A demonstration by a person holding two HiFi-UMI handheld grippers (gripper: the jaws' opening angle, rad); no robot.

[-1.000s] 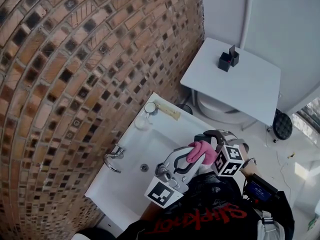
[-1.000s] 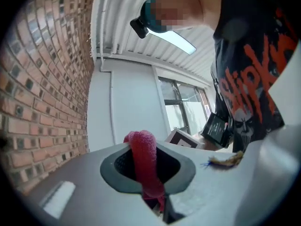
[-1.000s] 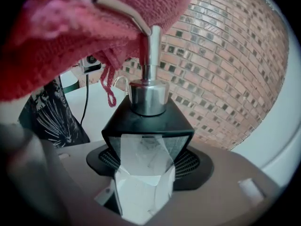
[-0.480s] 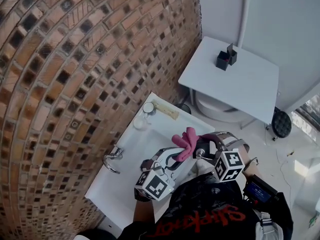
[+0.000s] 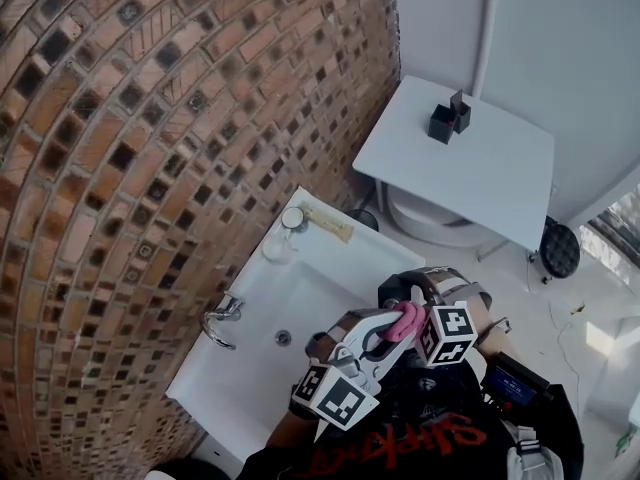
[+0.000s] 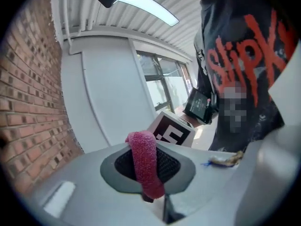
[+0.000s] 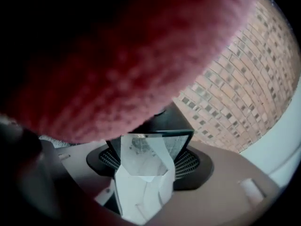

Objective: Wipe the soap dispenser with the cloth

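Observation:
My left gripper [image 5: 387, 334] is shut on a pink cloth [image 5: 408, 318], low in the head view over the sink's front edge. In the left gripper view the cloth [image 6: 143, 164] hangs as a folded strip across the pads. My right gripper [image 5: 400, 300] meets it from the right. It is shut on the soap dispenser [image 7: 141, 164], a clear faceted bottle with a black top [image 7: 167, 121]. The cloth [image 7: 117, 55] fills the upper half of the right gripper view, right over the dispenser. In the head view the cloth and grippers hide the dispenser.
A white sink [image 5: 335, 240] stands against the brick wall [image 5: 130, 168], with a chrome faucet [image 5: 222, 318] at its left and a small jar [image 5: 293, 218] at its back corner. Beyond it is a white table [image 5: 500, 178] with a black holder [image 5: 448, 118] on it.
The left gripper lifted the cloth up and to the left, away from the right gripper. It then brought the cloth back down against it. The right gripper has hardly moved.

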